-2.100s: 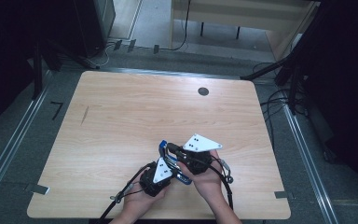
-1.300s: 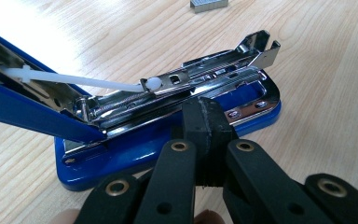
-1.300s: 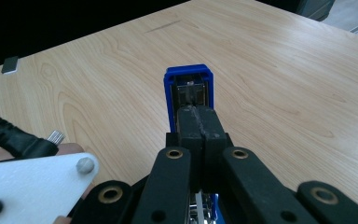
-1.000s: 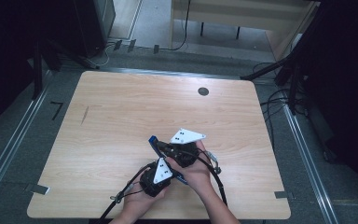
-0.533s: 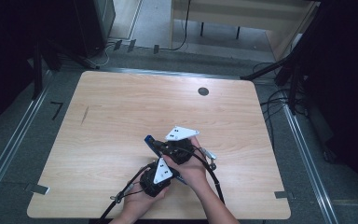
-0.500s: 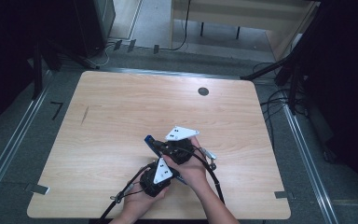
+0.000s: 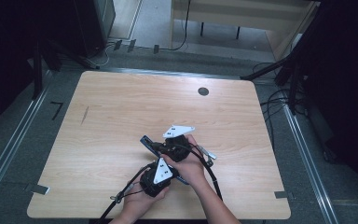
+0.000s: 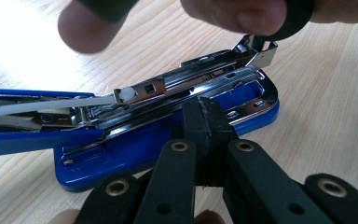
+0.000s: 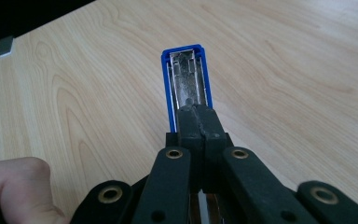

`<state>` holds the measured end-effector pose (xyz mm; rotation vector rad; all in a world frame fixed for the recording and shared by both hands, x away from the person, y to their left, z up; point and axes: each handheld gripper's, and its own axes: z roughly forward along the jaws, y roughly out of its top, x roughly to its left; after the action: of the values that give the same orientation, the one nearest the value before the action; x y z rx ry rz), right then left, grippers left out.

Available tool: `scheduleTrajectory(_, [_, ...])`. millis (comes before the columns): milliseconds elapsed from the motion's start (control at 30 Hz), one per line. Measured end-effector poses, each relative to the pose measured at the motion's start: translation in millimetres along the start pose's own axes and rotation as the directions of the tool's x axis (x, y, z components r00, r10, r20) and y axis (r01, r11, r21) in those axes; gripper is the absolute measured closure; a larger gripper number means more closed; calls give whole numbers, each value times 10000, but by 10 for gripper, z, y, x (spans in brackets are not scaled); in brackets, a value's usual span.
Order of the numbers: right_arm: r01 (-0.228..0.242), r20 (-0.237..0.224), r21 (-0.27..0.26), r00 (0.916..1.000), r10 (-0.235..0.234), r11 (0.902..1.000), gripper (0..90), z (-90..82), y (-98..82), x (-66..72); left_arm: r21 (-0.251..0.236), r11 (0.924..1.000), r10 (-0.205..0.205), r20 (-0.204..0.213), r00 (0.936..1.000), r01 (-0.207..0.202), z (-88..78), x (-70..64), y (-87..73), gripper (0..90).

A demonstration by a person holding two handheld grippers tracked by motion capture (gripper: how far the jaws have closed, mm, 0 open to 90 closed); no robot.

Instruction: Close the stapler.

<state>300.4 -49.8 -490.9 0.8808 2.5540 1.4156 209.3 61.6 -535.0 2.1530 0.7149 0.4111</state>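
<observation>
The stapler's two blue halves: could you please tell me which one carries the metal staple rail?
The base in front of the left gripper, with the chrome rail on it. The swung-open lid shows only a shallow metal lining.

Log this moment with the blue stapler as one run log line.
stapler: opened out flat on table | left gripper: shut, at its base | right gripper: shut, on its top arm

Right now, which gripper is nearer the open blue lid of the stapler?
Right. The right gripper has its shut jaws on the stapler lid. The left gripper is at the stapler base, beside the metal staple track.
</observation>
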Motion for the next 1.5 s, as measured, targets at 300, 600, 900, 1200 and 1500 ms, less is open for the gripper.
scheduleTrajectory(300, [-155, 135, 1079, 9998, 142, 9940, 900, 142, -24, -35, 65, 10000, 75, 6, 10000, -75, -4, 3, 0, 900])
scheduleTrajectory(600, [-153, 199, 1270, 9997, 129, 9918, 900, 165, -18, -26, 75, 10000, 53, 38, 10000, -54, -5, 5, 1, 900])
scheduleTrajectory(900, [-433, 233, 878, 9989, 414, 9952, 900, 53, -22, -98, 21, 10000, -31, 56, 10000, 31, -2, 3, 1, 900])
scheduleTrajectory(1200, [-470, 550, 481, 9975, 443, 9977, 900, -212, -51, -229, 18, 10000, 33, 12, 10000, -33, -1, 3, 1, 900])
scheduleTrajectory(1500, [-354, 1242, 202, 9917, 326, 9992, 891, -519, -169, -417, 19, 10000, 61, 9, 10000, -61, -2, 1, 0, 900])
